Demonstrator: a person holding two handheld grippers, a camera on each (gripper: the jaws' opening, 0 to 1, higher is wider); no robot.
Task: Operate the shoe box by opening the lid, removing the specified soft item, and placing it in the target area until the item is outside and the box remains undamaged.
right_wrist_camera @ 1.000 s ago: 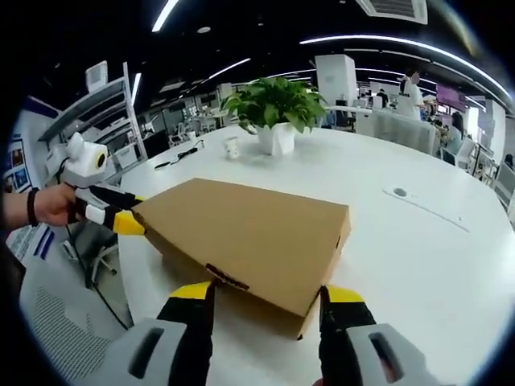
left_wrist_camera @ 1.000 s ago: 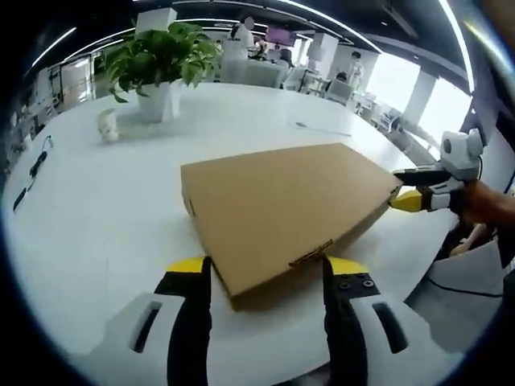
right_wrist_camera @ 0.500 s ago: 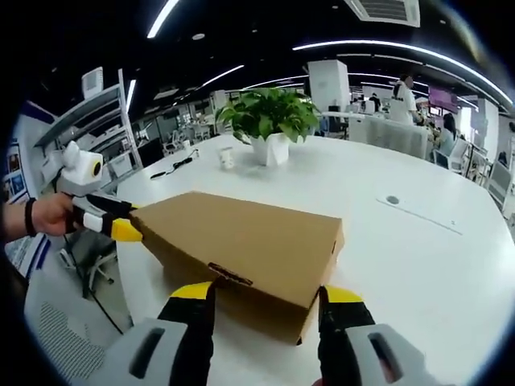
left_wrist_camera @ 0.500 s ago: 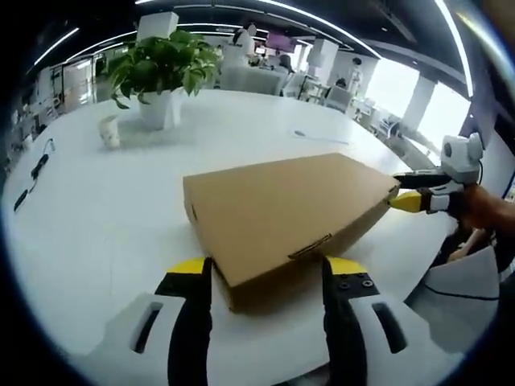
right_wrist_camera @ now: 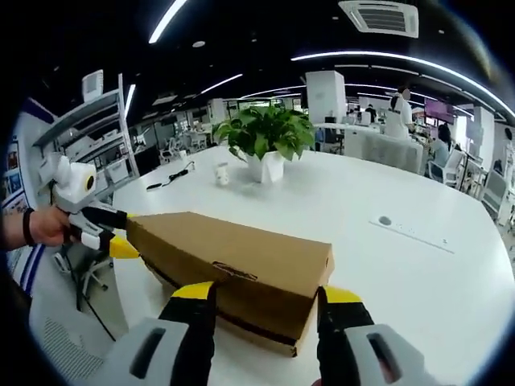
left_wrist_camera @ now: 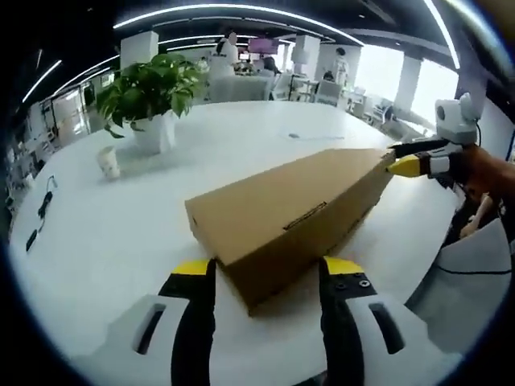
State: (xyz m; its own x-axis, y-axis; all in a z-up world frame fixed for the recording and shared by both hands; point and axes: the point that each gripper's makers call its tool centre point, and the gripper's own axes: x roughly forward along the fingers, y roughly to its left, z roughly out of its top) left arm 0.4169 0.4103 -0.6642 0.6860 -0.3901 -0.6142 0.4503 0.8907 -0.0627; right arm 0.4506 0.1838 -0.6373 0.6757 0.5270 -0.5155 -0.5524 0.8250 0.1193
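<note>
Both pairs of fingers stand apart: the left gripper (left_wrist_camera: 261, 277) straddles one end of the shoe box (left_wrist_camera: 294, 213), the right gripper (right_wrist_camera: 261, 301) the opposite end, neither clamped. The box rests near the table (left_wrist_camera: 121, 225) edge, lid slightly raised. Uneven prying could crease the cardboard or push the box off the edge. A potted plant (right_wrist_camera: 269, 141) stands well apart.

Colours around the jaws

Between the jaws, the shoe box (left_wrist_camera: 291, 217) is plain brown cardboard, without any print. Each gripper, the left gripper (left_wrist_camera: 264, 275) and the right gripper (right_wrist_camera: 263, 300), is black and grey-white with yellow tips. Beyond the box, the table (left_wrist_camera: 121, 217) is white; the plant (right_wrist_camera: 265, 133) is green in a white pot (right_wrist_camera: 265, 167).
</note>
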